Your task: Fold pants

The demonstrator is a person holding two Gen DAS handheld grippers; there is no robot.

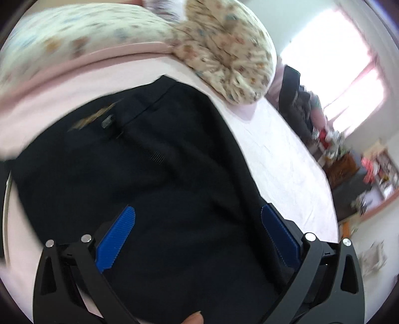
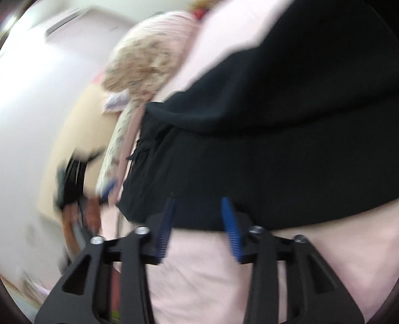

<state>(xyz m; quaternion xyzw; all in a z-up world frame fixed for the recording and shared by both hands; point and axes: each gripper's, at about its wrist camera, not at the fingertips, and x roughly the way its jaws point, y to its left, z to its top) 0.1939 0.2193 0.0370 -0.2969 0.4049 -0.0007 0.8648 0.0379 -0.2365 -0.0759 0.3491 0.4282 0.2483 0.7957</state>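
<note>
Dark pants (image 1: 159,159) spread flat on a pink bed (image 1: 286,159), waistband end toward the floral pillows (image 1: 232,57) at the bed's head. Left hand-held gripper (image 1: 198,224) poised over the cloth with blue fingers (image 1: 117,236) spread wide, nothing between them but fabric below; touching or hovering, cannot tell. Bare pink sheet along the pants' right edge, running out to the bed's far side where a dark chair (image 1: 291,99) and cluttered shelves stand under a bright window (image 1: 331,62). Narrow strip of sheet on the left edge, under a floral quilt (image 1: 74,37) with pink trim. From the right wrist view, heavily blurred: right hand-held gripper (image 2: 198,219) at the near hem of the pants (image 2: 274,162), blue fingers (image 2: 230,221) apart with their tips at the cloth's edge, gripping nothing visible. Open pink bed (image 2: 199,269) below that hem. Only here: an upper layer of fabric lying folded over a lower one, plus a white wall and air conditioner (image 2: 64,22) at left.
</note>
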